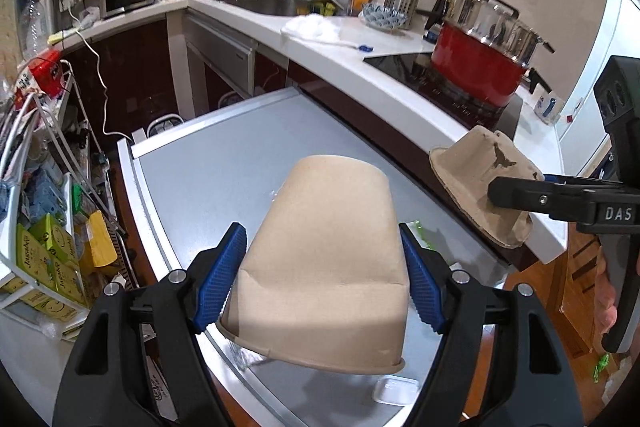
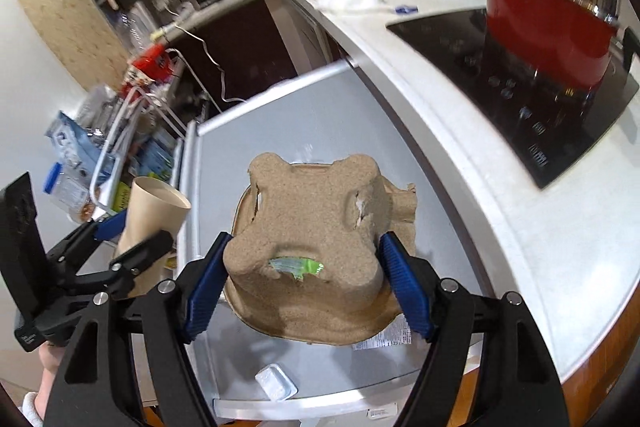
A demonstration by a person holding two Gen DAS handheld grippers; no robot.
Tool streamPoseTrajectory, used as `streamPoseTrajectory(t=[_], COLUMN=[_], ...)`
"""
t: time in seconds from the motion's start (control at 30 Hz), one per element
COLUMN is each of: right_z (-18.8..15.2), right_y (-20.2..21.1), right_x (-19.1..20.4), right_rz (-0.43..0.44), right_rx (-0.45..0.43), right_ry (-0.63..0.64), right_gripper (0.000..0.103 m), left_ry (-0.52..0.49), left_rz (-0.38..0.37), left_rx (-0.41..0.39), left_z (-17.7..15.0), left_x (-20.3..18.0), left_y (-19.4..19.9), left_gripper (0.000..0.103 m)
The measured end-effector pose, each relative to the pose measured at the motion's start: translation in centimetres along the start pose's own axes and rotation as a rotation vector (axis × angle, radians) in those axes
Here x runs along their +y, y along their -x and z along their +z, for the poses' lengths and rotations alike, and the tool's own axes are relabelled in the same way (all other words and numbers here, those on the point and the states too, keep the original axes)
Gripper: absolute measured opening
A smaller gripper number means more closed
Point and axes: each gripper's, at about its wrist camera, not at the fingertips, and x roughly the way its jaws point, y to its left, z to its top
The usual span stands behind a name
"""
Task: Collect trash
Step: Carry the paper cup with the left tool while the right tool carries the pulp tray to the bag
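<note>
Left tongs clamped on an upturned brown paper cup, blue pads pressed into both sides, wall dented near the rim; cup is off the grey tabletop and hangs between the fingers. Right tongs gripping a moulded pulp cup carrier, upside down, also lifted clear; a scrap of green wrapper shows through a hole in its near side. Each rig appears in the other's view, so the two tongs sit close side by side. Progress judged: two big pieces picked up, neither binned yet, no bin visible. Still left on the tabletop below the tongs: a small white plastic tub just under the carrier, a printed paper slip under the right tongs' right finger, and another small white label at the near edge. Readable writing: "DAS" on the right tongs' body in the left view; yellow-green boxes left of the left tongs have print, too small to read for sure.
</note>
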Motion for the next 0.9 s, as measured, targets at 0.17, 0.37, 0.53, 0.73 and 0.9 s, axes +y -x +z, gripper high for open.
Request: streamPoseTrajectory(t=[0.17,0.37,0.53,0.73,0.9], right_z=[-0.9,-2.4,-3.9,-5.6,-7.3], right_y=[3.2,6.4,9.1,11.7,13.6], right_x=[0.1,0.0,-0.3,-0.8,-1.3], right_rz=[0.038,0.07,0.098,0.132,0.142], right_rx=[-0.037,-0.073,-0.098,-0.109,-0.111], right_ry=[0.03,0.064,0.085,0.102,0.114], right_gripper=[0.074,0.074,0.074,0.074,0.074], left_ry=[-0.007,0.0,0.008,-0.001,0.0], left_rz=[0.03,0.051,0.051,0.057,0.055], left_rx=[-0.04,-0.084,-0.112,-0.132,-0.144], left_z=[-0.5,-1.4,-2.4,-3.5,-4.6], left_x=[-2.0,-4.5,-6.5,-8.5,-10.0], left_y=[2.6,5.4,7.5,9.4,10.9], left_gripper=[0.075,0.075,0.075,0.075,0.075])
